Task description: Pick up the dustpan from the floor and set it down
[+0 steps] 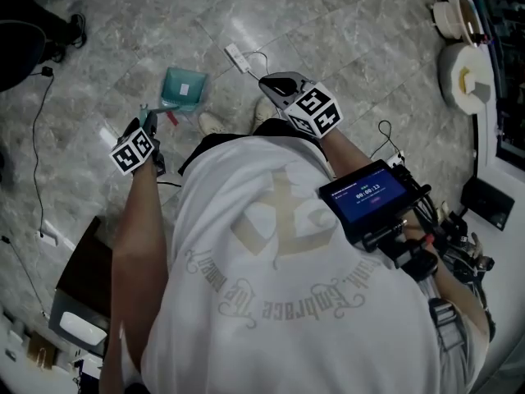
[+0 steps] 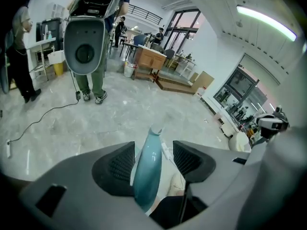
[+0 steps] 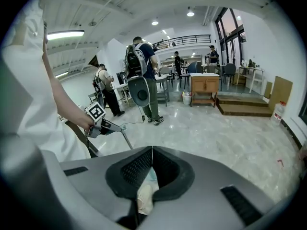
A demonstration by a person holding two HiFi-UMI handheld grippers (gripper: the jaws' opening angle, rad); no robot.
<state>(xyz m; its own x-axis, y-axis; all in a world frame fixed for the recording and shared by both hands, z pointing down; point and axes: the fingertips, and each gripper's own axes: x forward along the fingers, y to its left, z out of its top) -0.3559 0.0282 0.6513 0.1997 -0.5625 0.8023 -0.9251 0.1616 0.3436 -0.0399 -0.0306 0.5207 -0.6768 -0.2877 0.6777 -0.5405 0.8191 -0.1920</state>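
Grey marbled stone floor fills an open hall. The teal plastic dustpan rests with its pan on that floor, just ahead of the person's feet. Its long axis runs from the pan up and back toward the person. The tapering teal handle stands tilted between the jaws of the left gripper, which are spread apart: the handle leans by one pad and is clear of the other. The right gripper has its jaws closed together on nothing. Judging from this, the dustpan is not being carried; whether lifting is yet to come or the setting-down is done cannot be told
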